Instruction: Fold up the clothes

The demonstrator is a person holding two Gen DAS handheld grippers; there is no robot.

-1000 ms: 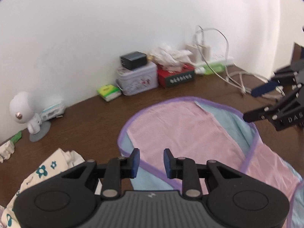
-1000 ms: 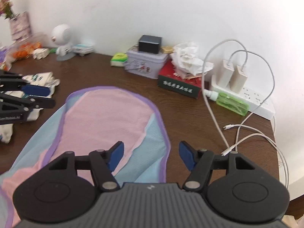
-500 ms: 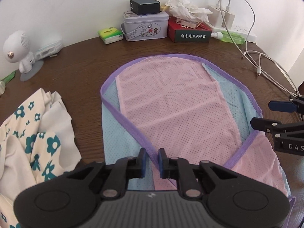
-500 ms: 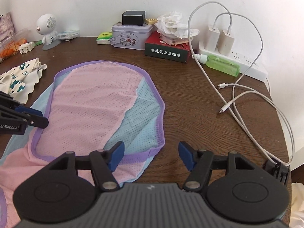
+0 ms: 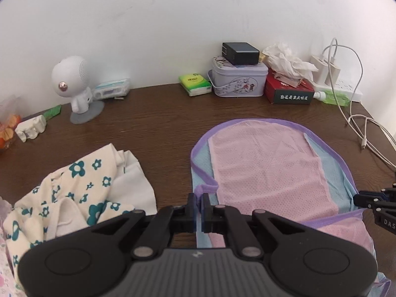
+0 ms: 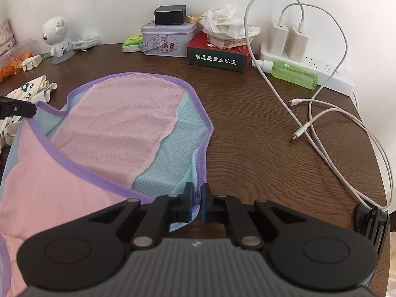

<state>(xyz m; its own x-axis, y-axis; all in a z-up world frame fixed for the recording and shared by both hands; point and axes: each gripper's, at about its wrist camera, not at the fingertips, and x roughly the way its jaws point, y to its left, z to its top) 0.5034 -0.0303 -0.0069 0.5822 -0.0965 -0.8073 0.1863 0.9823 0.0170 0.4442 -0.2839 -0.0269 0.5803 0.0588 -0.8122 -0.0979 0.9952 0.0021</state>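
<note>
Dark brown wood-grain counter (image 5: 160, 121) against a plain white wall, with clutter lined up along the back. In the left wrist view, upper left of the frame has a little white round-headed robot figure (image 5: 73, 84), and along the top middle sit a green tissue pack (image 5: 195, 84), a lilac tin with a black box on top (image 5: 240, 79) and a red box stuffed with crumpled paper (image 5: 289, 91). In the right wrist view, the upper right has a white power strip with two chargers (image 6: 304, 59), a green bottle (image 6: 294, 74) lying just in front of it, and white cables (image 6: 321, 123) trailing down the right side.

The task item is the pink and light blue mesh garment with purple trim (image 6: 118, 123), spread flat across the middle of the counter. The left tongs (image 5: 198, 204) are pinched together on its purple edge at the lower centre of the left view, and that bit of trim is bunched up just past the tips. The right tongs (image 6: 196, 199) are clamped on the blue and purple edge at the lower centre of the right view, with the fabric lifted into a fold there.

A cream cloth with teal flowers (image 5: 81, 193) is heaped in the lower left of the left view, close to the mesh garment but apart from it.
</note>
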